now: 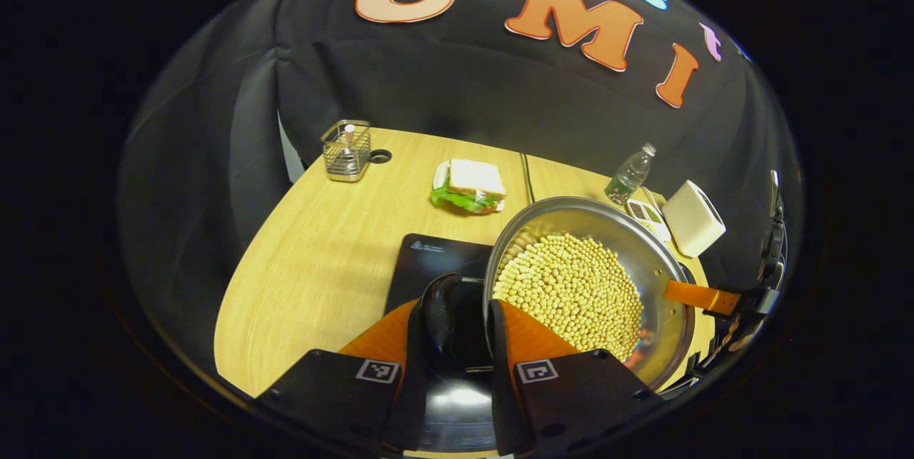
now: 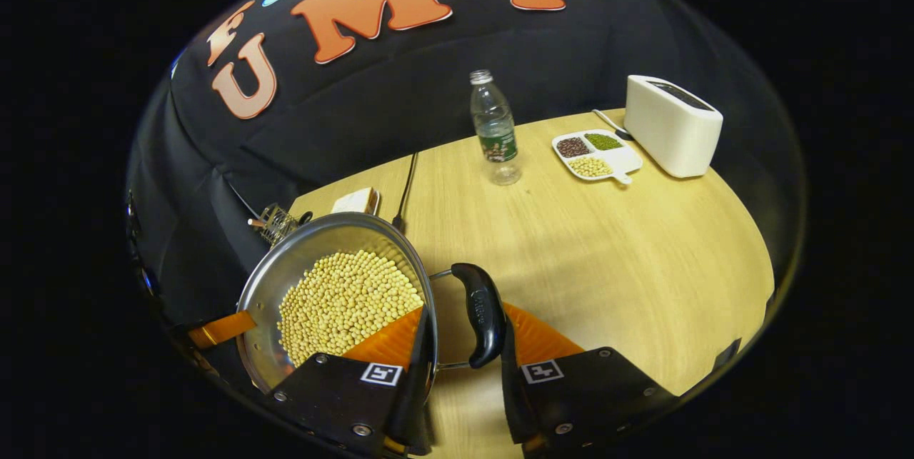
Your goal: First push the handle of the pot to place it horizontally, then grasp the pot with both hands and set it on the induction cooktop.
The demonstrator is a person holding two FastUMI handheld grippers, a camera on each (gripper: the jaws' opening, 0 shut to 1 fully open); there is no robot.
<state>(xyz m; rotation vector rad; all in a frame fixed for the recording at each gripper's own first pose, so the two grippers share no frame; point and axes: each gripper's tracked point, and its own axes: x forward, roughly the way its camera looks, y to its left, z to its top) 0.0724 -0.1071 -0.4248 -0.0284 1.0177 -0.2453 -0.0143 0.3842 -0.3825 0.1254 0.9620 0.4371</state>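
Pot (image 1: 628, 280), full of pale beans, sits tilted and apparently lifted above the induction cooktop (image 1: 435, 259) on the desk (image 1: 321, 259) in the left gripper view. Left claw (image 1: 457, 334) is narrowed around the pot's near handle (image 1: 439, 309), fingers either side; firm contact likely, not certain. Across the pot, an orange finger of the other gripper reaches the rim.

Right gripper view: right claw (image 2: 464, 330) brackets the black handle (image 2: 482, 313), lying level; one finger sits by the rim, the other outside the handle. Judgement: handles done, both-hand grasp on, setting down remains.
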